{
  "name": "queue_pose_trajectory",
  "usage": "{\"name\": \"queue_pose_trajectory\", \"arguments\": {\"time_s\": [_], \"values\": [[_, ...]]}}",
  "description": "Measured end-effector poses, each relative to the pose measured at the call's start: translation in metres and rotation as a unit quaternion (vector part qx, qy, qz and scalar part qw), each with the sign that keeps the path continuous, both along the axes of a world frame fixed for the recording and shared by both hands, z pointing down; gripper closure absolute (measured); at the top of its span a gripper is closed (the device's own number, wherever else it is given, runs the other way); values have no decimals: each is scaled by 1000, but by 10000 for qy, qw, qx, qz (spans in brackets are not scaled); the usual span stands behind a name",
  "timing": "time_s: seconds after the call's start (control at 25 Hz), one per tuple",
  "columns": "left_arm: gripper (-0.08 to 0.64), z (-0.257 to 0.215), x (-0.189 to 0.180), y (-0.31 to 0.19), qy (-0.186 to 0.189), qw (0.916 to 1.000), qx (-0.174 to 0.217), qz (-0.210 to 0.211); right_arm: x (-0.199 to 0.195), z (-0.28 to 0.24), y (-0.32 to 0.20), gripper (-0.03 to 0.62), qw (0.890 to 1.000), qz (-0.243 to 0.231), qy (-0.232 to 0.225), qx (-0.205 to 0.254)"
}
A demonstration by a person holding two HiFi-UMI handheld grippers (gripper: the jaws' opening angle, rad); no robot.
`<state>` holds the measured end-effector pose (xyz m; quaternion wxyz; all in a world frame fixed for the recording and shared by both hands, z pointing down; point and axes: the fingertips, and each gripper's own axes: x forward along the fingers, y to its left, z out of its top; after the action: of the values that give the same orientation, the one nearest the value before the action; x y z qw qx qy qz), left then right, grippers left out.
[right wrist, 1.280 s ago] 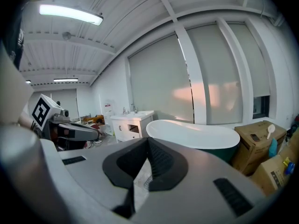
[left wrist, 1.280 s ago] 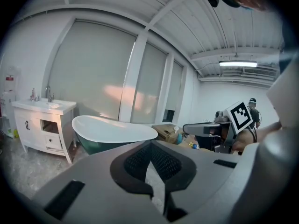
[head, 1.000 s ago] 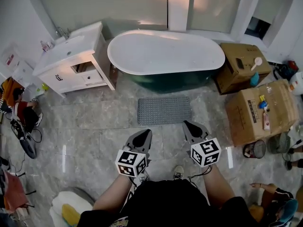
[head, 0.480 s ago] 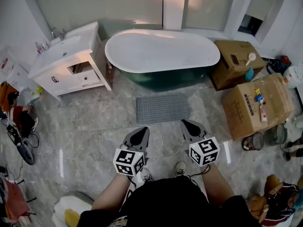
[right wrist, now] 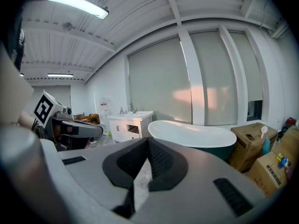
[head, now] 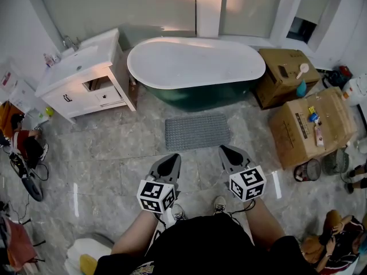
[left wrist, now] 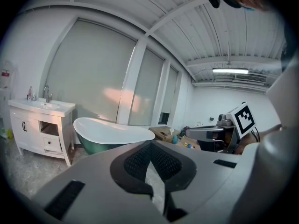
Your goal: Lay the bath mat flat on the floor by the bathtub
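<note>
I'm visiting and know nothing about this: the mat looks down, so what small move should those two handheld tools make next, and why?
Probably lower both and stop. The bath mat lies flat on the floor beside the bathtub, apart from both tools, and the left gripper and right gripper show jaws together with nothing between them.

floor (head: 114, 148): grey marble tile | bath mat (head: 197, 132): flat — just before the bathtub (head: 195, 67) (green-sided) | vanity cabinet (head: 86, 76): beside tub | cardboard boxes (head: 312, 128): opposite end
</note>
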<state>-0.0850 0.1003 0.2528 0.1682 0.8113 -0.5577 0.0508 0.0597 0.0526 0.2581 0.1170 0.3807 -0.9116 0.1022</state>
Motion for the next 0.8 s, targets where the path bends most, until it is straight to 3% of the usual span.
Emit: {"name": "queue_pose_trajectory", "arguments": {"time_s": [0.8], "values": [[543, -2, 7, 5, 36, 9999, 38, -103, 3, -1, 3, 577, 9999, -108, -14, 12]]}}
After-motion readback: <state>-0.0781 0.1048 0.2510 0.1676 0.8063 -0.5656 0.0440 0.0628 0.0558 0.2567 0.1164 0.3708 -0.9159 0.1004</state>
